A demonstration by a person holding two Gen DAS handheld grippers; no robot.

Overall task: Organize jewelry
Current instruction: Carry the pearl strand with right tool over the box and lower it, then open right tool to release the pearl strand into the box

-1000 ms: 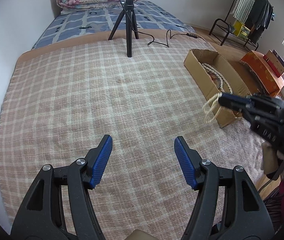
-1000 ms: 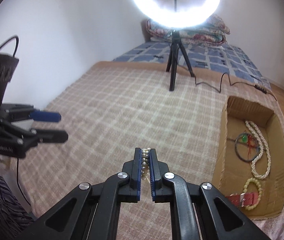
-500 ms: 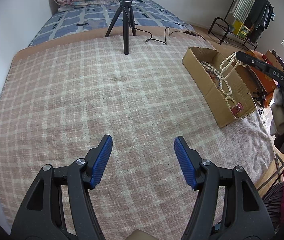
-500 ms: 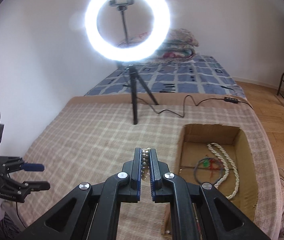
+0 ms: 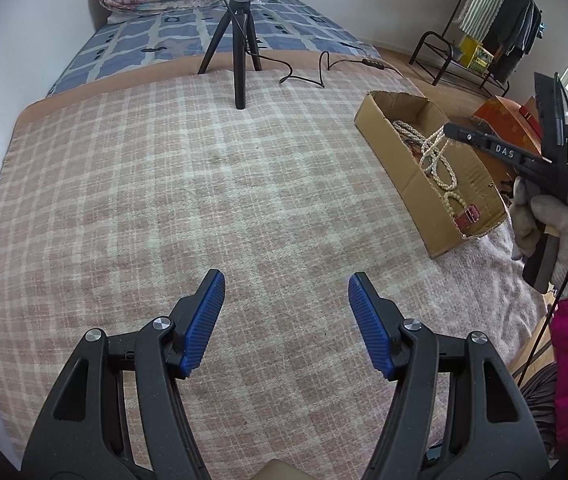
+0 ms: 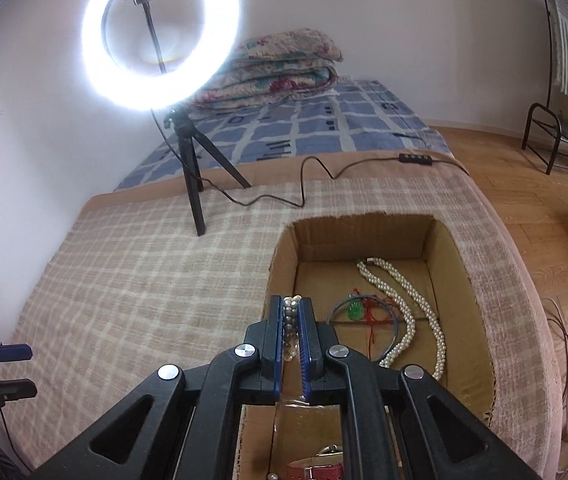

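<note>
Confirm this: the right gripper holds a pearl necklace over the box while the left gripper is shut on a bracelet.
Wrong on the left gripper: the left wrist view shows it open and empty. The right gripper does hold the pearl necklace over the box.

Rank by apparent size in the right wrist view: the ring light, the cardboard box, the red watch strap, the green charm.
1. cardboard box
2. ring light, though it stands farther from the camera, so its true size against the box is unsure
3. red watch strap, partly hidden by the right gripper
4. green charm
</note>
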